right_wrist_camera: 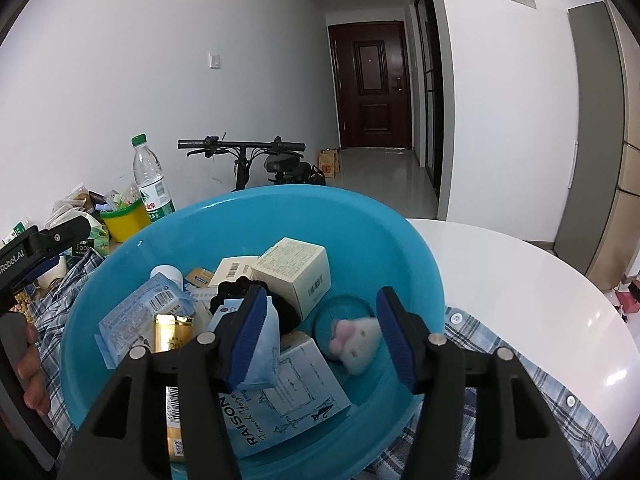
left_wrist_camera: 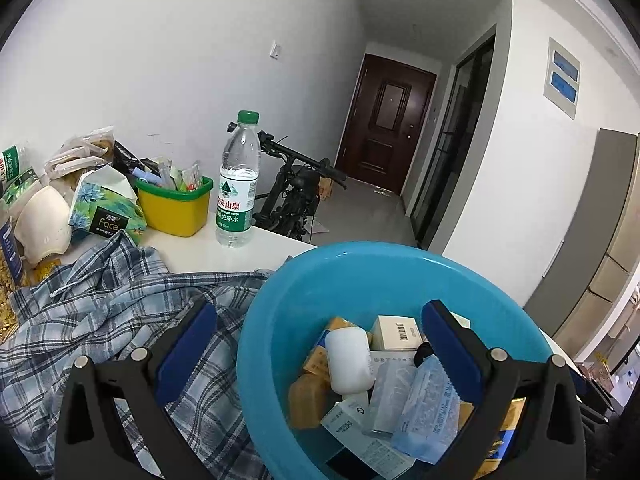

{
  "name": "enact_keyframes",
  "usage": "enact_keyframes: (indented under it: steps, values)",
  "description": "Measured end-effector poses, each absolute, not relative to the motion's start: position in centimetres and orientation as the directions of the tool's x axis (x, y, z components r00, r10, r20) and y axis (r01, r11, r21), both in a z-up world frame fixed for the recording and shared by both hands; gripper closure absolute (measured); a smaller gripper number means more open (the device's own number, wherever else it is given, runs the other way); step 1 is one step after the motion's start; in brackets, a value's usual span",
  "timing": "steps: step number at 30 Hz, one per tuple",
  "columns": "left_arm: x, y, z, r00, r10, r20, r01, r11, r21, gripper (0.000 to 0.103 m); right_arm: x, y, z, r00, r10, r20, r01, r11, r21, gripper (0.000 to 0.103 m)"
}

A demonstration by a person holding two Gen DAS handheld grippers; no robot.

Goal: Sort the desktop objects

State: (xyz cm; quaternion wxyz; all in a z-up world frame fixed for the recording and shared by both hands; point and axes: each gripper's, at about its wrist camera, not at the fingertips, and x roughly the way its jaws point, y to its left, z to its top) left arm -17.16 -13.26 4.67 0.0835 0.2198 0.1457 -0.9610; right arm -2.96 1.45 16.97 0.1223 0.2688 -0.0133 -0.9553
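A blue plastic basin (left_wrist_camera: 400,268) sits on a plaid shirt (left_wrist_camera: 100,304) on the white table and holds several small boxes, packets and a white bottle (left_wrist_camera: 350,360). My left gripper (left_wrist_camera: 320,356) is open and empty, straddling the basin's left rim: one finger outside over the shirt, one inside. In the right wrist view the basin (right_wrist_camera: 280,208) holds a cream box (right_wrist_camera: 296,268), a black hair tie (right_wrist_camera: 240,284), a "RAISON" packet (right_wrist_camera: 280,392) and a pink-and-white plush (right_wrist_camera: 356,340). My right gripper (right_wrist_camera: 322,336) is open above the basin, empty, with the plush between its fingers.
A water bottle (left_wrist_camera: 238,184), a yellow bin (left_wrist_camera: 176,204) of small items, a tissue pack (left_wrist_camera: 106,208) and a white mask (left_wrist_camera: 42,220) stand at the table's back left. The bare round tabletop (right_wrist_camera: 520,272) lies to the right. A bicycle (right_wrist_camera: 260,160) stands behind the table.
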Motion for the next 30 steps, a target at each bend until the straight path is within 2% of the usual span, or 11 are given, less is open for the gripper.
enact_keyframes:
  steps: [3,6,7,8,16,20,24,26,30]
  values:
    - [-17.1,-13.1,4.8,-0.892,-0.096,-0.441,0.219,-0.946,-0.237,0.0,-2.9,1.5,17.1,-0.829,-0.242,-0.504,0.225,-0.97,0.095,0.042]
    - [-17.1,-13.0,4.8,-0.894,-0.096,-0.437,0.216,-0.948,-0.235,0.0,-2.8,1.8,17.2,-0.84,-0.235,-0.488,0.211,-0.972,0.105,0.019]
    - [-17.0,-13.0,4.8,-0.896,-0.094,-0.434,0.213,-0.948,-0.236,0.0,-2.7,1.9,17.3,-0.845,-0.229,-0.483,0.203,-0.973,0.107,0.006]
    - [-17.0,-12.9,4.9,-0.898,-0.091,-0.431,0.21,-0.949,-0.237,0.0,-2.7,2.0,17.4,-0.852,-0.22,-0.476,0.192,-0.975,0.108,0.0]
    - [-15.9,-12.2,5.9,-0.929,-0.094,-0.359,0.181,-0.959,-0.218,0.0,-2.5,2.6,18.0,-0.87,-0.196,-0.452,0.167,-0.98,0.104,0.0]
    - [-15.1,-11.6,6.7,-0.943,-0.076,-0.325,0.152,-0.965,-0.214,0.0,-1.2,2.8,19.4,-0.891,-0.221,-0.397,0.191,-0.975,0.114,0.0]
    - [-14.0,-10.9,6.9,-0.942,0.009,-0.337,0.073,-0.971,-0.229,0.0,1.3,2.8,20.9,-0.925,-0.215,-0.312,0.205,-0.977,0.064,0.0]
    - [-13.0,-10.3,7.1,-0.936,0.011,-0.352,0.061,-0.979,-0.194,0.0,2.6,2.6,21.1,-0.929,-0.218,-0.298,0.219,-0.975,0.029,0.0]
    - [-10.3,-9.2,7.5,-0.945,0.01,-0.327,0.04,-0.989,-0.146,0.0,5.0,2.7,21.3,-0.929,-0.234,-0.285,0.242,-0.97,0.008,0.0]
